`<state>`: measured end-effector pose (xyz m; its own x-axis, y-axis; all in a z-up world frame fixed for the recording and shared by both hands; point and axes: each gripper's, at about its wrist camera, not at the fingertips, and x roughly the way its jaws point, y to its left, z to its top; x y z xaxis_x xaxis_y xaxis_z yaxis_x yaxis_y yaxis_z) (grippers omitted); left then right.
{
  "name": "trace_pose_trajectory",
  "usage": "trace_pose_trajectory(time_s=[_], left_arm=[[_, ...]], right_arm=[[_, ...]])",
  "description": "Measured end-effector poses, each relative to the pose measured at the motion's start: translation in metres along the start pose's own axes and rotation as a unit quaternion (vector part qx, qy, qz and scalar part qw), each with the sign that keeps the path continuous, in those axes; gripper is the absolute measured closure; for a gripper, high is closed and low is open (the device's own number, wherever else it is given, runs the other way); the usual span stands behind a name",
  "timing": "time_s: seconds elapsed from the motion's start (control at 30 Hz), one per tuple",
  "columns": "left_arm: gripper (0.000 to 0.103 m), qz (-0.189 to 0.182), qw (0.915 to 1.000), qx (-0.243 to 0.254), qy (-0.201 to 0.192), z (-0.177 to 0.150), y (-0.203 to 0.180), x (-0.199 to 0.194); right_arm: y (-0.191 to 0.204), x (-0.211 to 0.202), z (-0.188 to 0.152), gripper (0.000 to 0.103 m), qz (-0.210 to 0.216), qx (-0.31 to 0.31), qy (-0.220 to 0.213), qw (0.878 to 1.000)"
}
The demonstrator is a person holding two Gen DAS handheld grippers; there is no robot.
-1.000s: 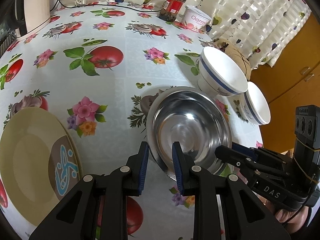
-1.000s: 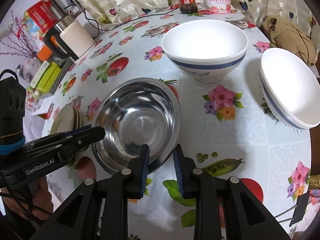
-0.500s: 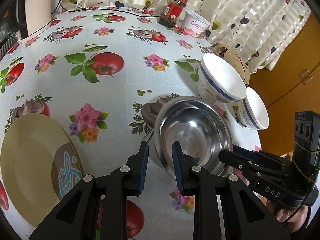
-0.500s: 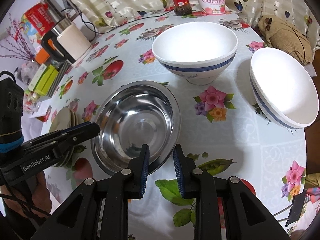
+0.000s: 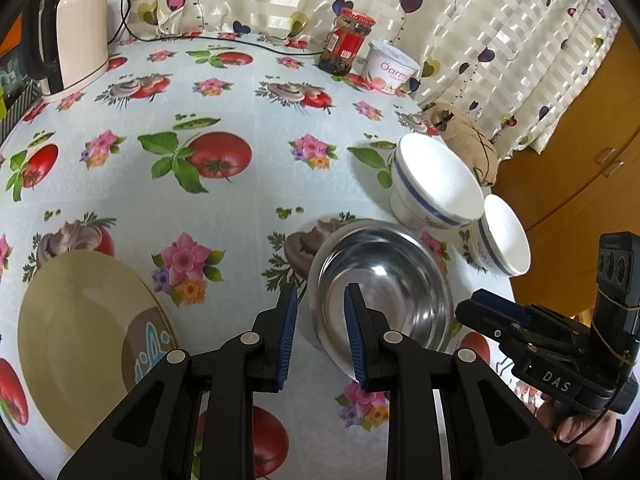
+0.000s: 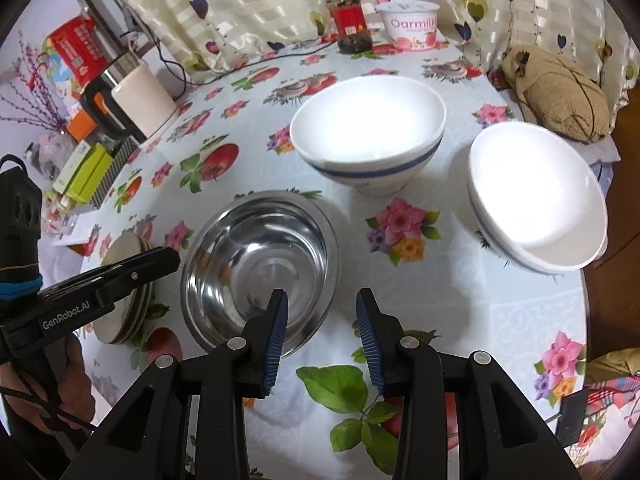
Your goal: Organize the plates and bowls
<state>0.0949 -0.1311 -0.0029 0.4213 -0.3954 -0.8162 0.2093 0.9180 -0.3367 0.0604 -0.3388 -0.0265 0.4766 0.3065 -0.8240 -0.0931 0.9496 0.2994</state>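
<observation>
A steel bowl (image 5: 380, 288) (image 6: 260, 268) sits on the flowered tablecloth. My left gripper (image 5: 318, 336) is open, its jaws astride the bowl's near-left rim. My right gripper (image 6: 322, 332) is open, wider, at the bowl's near-right rim, holding nothing. Two white bowls with blue bands stand beyond: one (image 5: 434, 186) (image 6: 370, 132) in the middle, one (image 5: 504, 236) (image 6: 536, 196) near the table edge. A stack of beige plates (image 5: 84, 332) (image 6: 128, 280) lies to the left.
A sauce jar (image 5: 348, 46), a yogurt tub (image 5: 390, 66) and a brown cloth bag (image 6: 556, 92) stand at the back by the curtain. A kettle (image 5: 76, 28) and boxes (image 6: 76, 52) are at the back left. The table edge runs close on the right.
Both grippers have pulled back from the steel bowl. The right gripper's jaws have opened wider. The steel bowl stays on the table.
</observation>
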Motion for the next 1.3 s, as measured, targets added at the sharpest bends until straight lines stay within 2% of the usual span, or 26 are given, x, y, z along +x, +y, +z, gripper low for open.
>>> trace_pose_trajectory(time_s=[0.57,1.3], left_arm=[[0.078,-0.010,0.9996,0.026,-0.011,0.014,-0.026,-0.007],[0.078,-0.015,0.9992,0.036,-0.010,0.027,-0.042,-0.002]], right_arm=[[-0.002,-0.025,0.009,0.068,-0.004,-0.007,-0.036,0.999],[-0.008,-0.031,0.017,0.068,-0.004,-0.003,-0.047,0.999]])
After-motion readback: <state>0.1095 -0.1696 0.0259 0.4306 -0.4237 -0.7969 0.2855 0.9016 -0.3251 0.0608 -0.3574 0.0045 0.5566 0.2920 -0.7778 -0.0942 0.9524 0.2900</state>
